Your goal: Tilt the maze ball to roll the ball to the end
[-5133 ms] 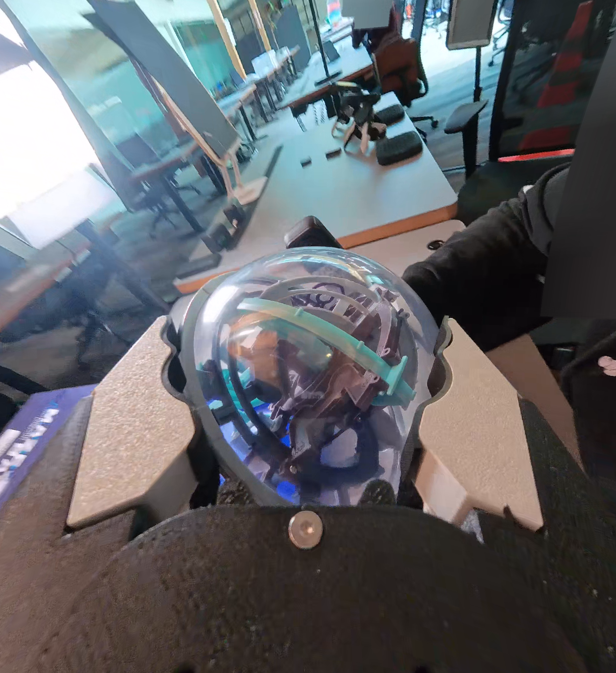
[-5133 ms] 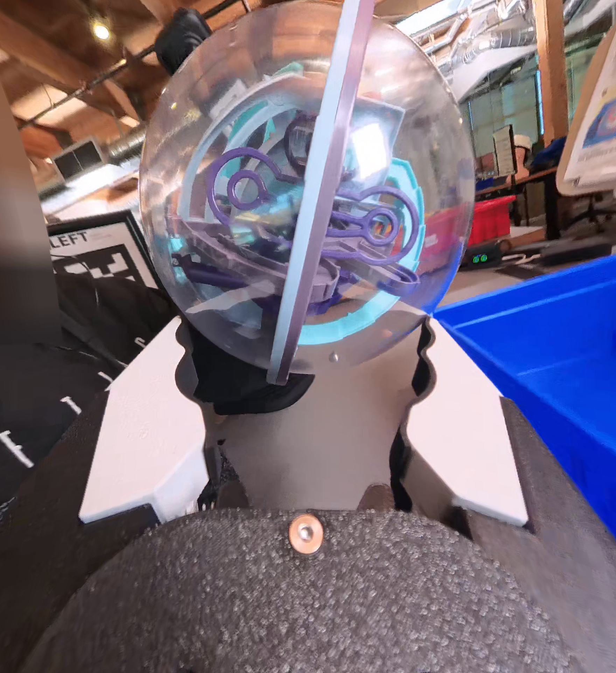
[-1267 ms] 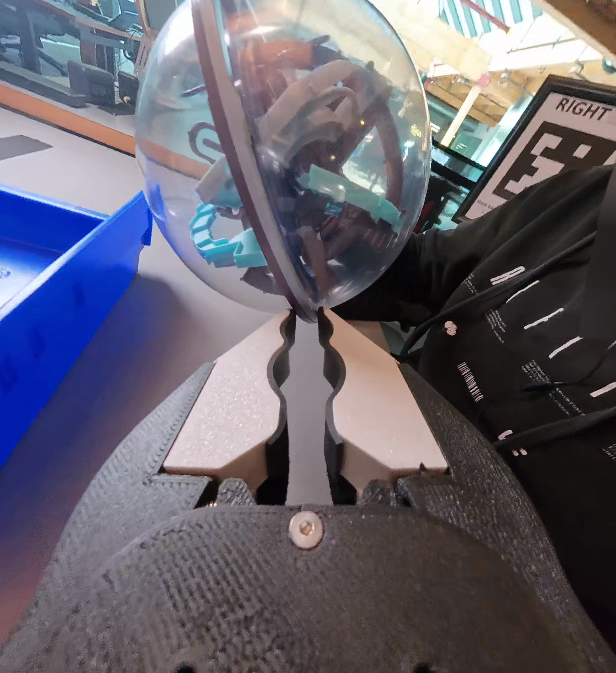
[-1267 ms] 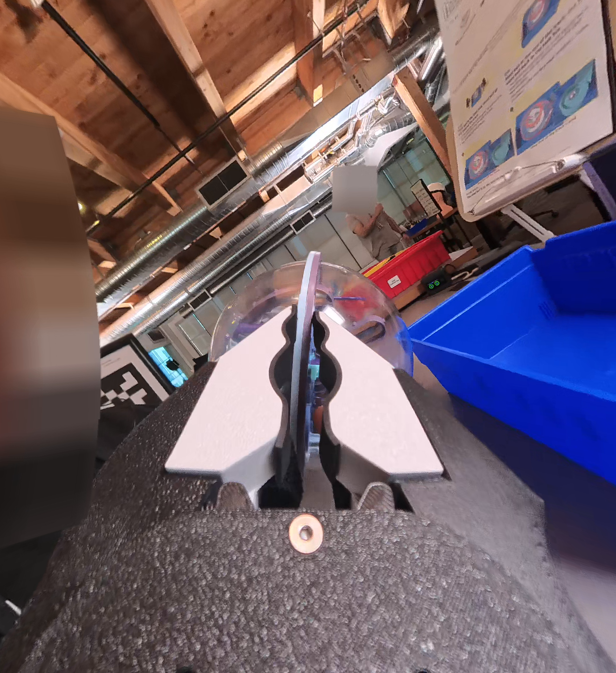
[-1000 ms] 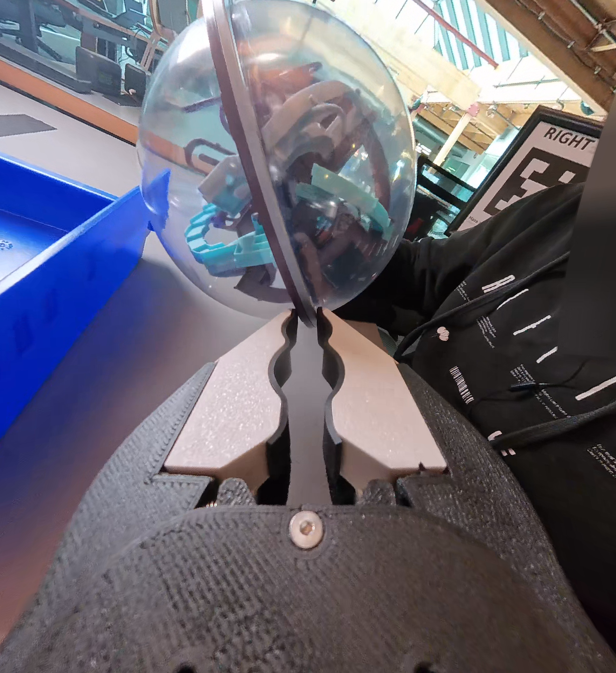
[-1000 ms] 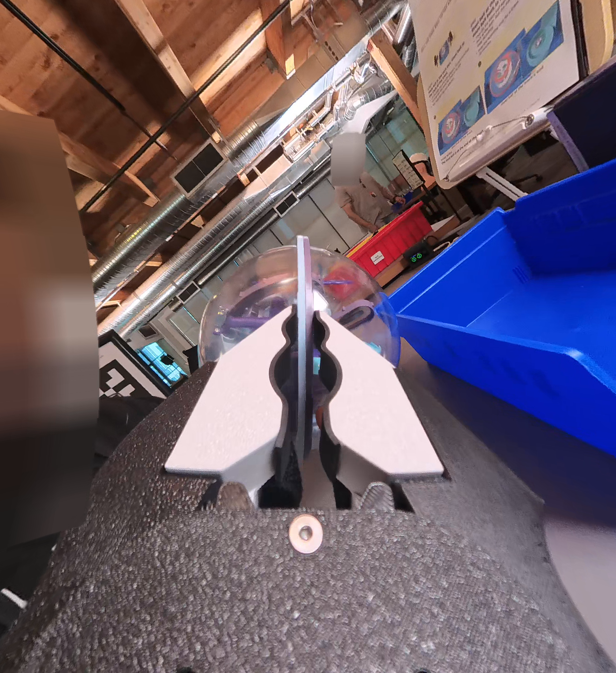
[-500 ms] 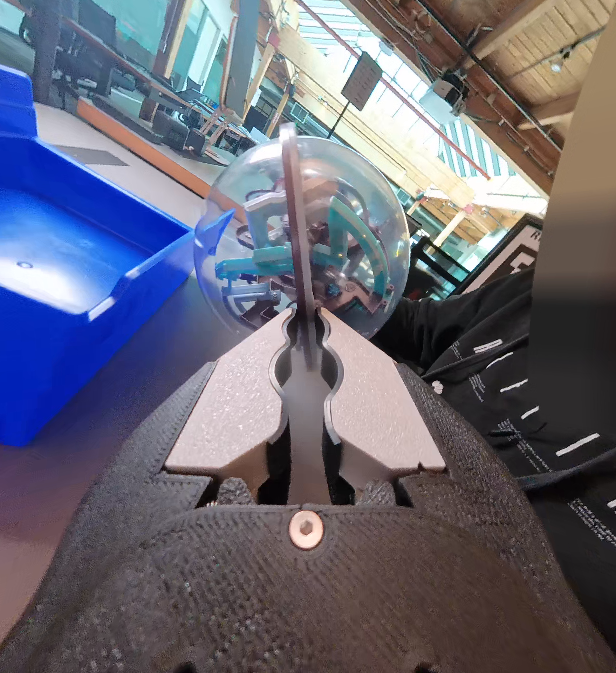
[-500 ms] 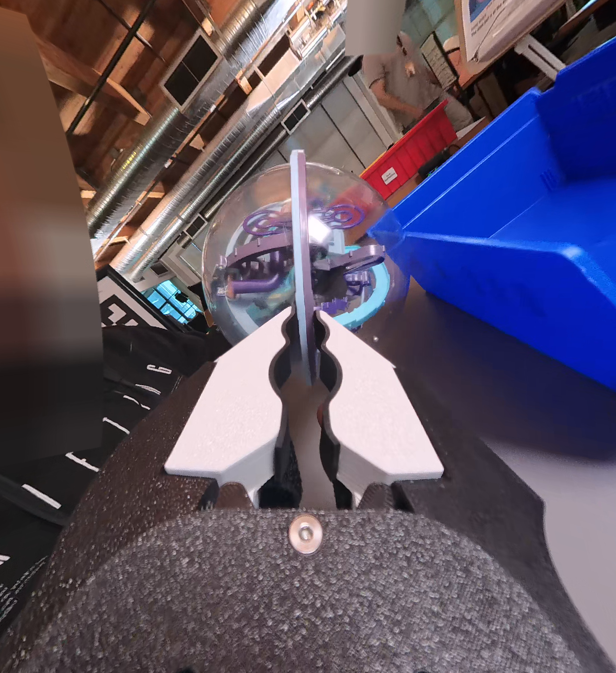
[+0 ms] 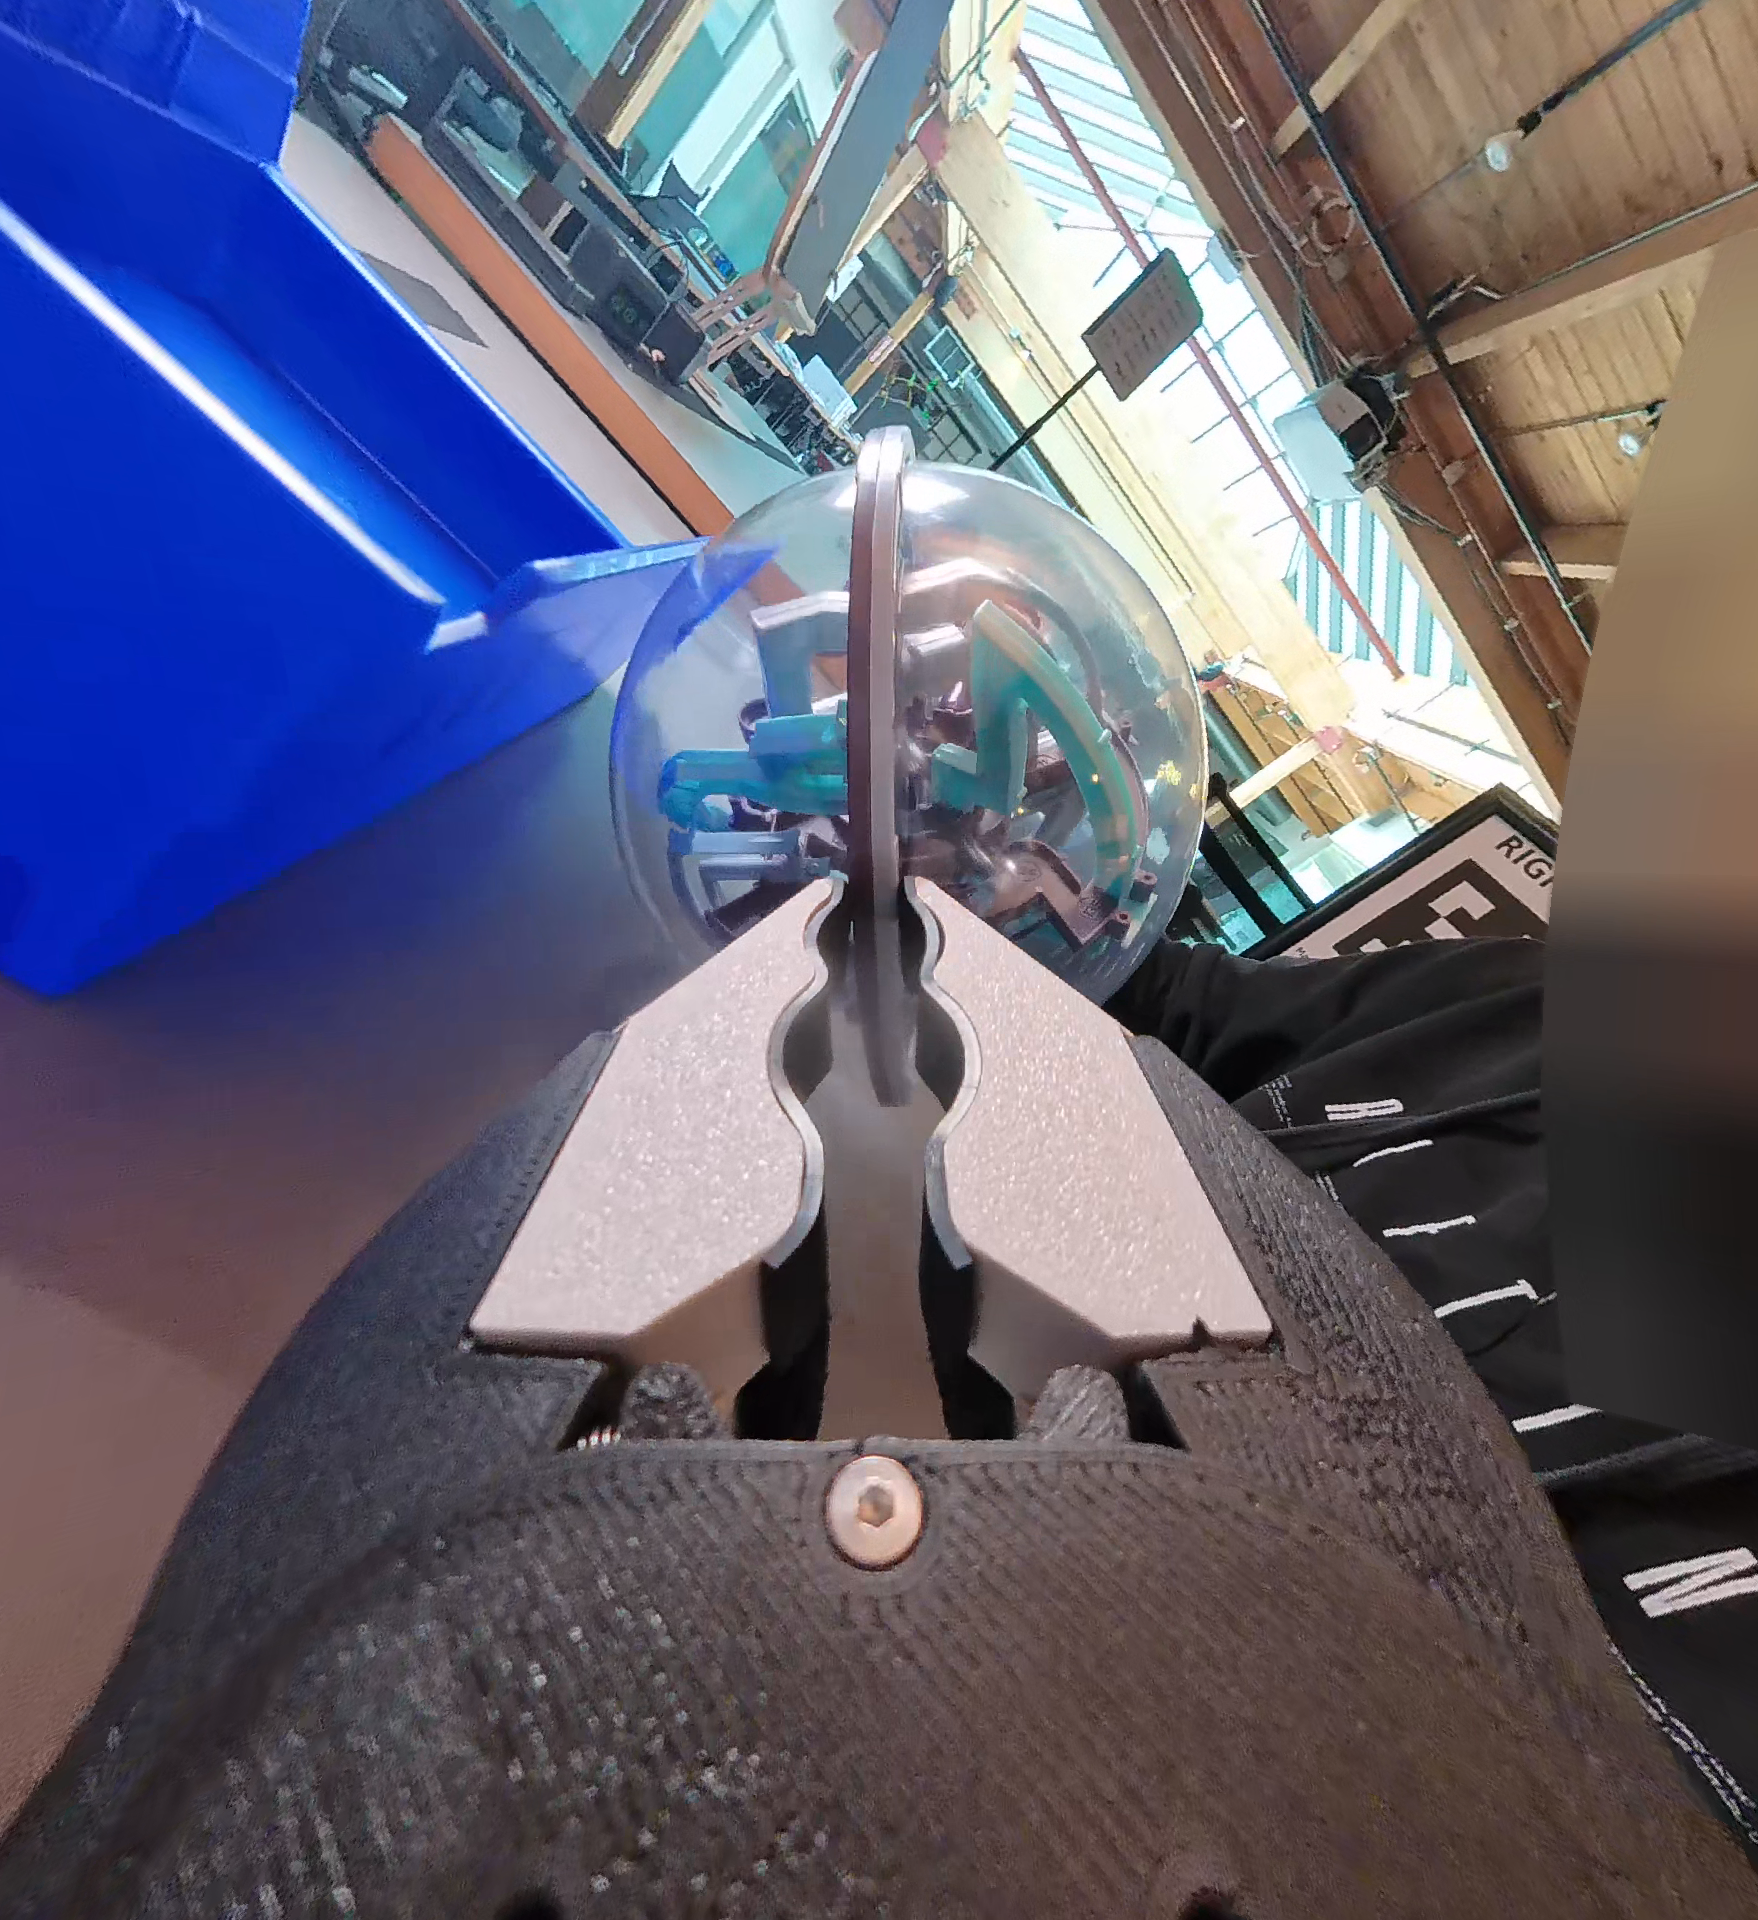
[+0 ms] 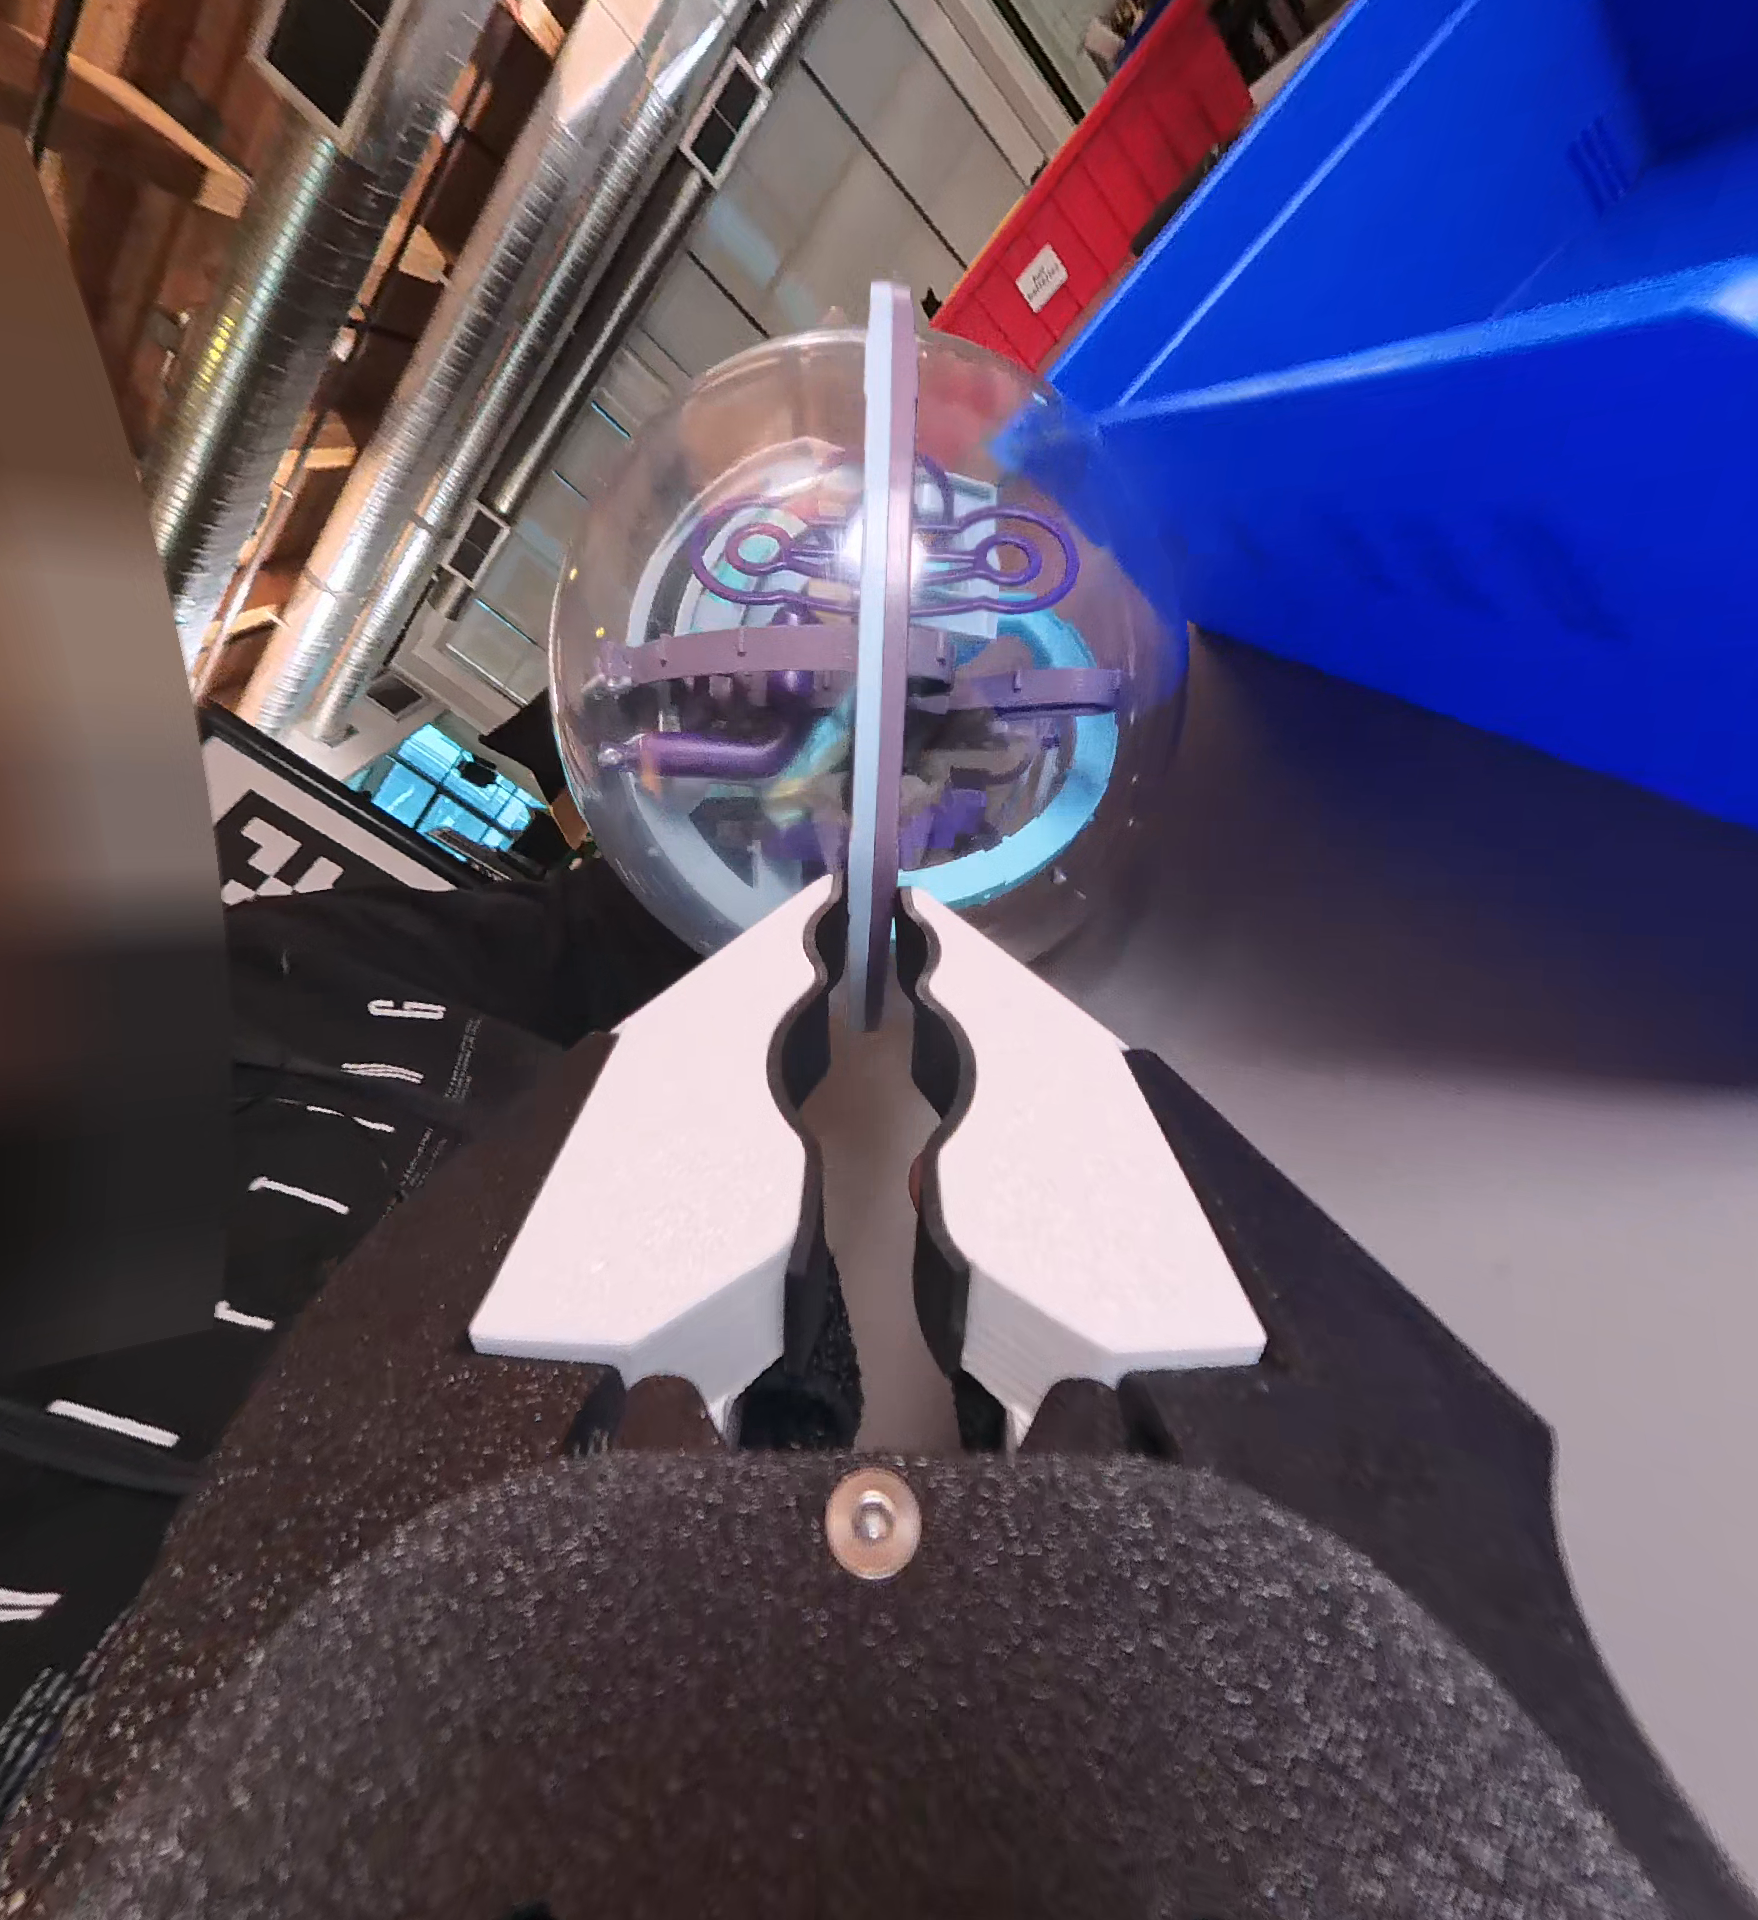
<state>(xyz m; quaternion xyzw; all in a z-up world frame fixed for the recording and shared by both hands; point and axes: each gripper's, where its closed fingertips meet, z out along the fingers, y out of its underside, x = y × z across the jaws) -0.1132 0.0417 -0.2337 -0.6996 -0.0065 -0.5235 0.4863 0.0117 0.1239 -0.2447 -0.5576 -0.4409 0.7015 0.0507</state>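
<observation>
The maze ball (image 9: 1010,727) is a clear sphere with teal, grey and brown tracks inside and a flat grey rim around its middle. My left gripper (image 9: 870,914) is shut on that rim, which stands edge-on between the fingertips. In the right wrist view the maze ball (image 10: 750,665) shows purple and light-blue tracks. My right gripper (image 10: 870,914) is shut on the rim from the opposite side. The ball is held just above the grey table (image 10: 1477,1195). I cannot make out the small ball inside the maze.
A blue plastic bin (image 9: 158,540) stands on the table close beside the maze ball; it also shows in the right wrist view (image 10: 1540,520). A person's black sleeve (image 9: 1426,1122) with white markings lies on the other side. A red crate (image 10: 1093,229) stands far behind.
Both grippers have tilted and rolled together, still clamped on the rim. The maze ball now sits farther out in both views, with the rim upright and the bin larger and closer.
</observation>
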